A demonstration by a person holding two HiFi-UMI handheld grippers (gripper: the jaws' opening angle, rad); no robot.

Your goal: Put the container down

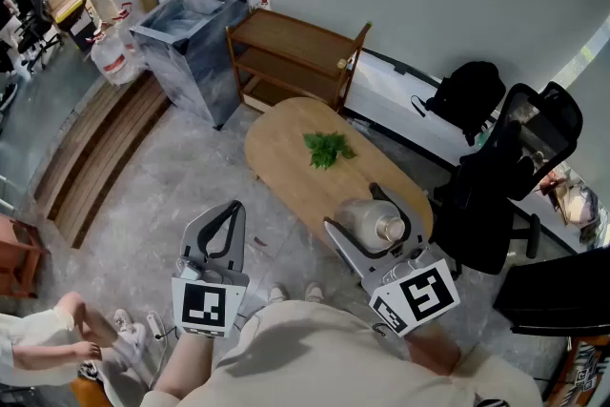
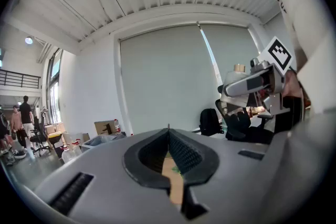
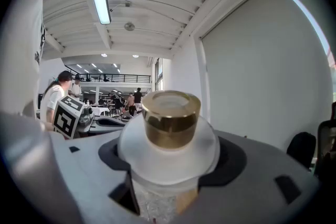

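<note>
The container (image 1: 370, 222) is a frosted white jar with a gold cap (image 1: 389, 228). It lies tilted between the jaws of my right gripper (image 1: 351, 207), which is shut on it, above the near end of the oval wooden table (image 1: 286, 157). In the right gripper view the container (image 3: 168, 136) fills the gap between the jaws, with its cap (image 3: 170, 118) pointing away from the camera. My left gripper (image 1: 232, 208) is held over the floor to the left of the table. Its jaws meet at the tips and hold nothing. The left gripper view shows these shut tips (image 2: 168, 131) and, at the right, the held container (image 2: 237, 81).
A sprig of green leaves (image 1: 327, 149) lies in the middle of the table. Behind it stands a low wooden shelf (image 1: 291, 52), with a grey bin (image 1: 191, 52) to its left. A black office chair (image 1: 505, 186) stands at the table's right. A person's hands (image 1: 81, 334) show at lower left.
</note>
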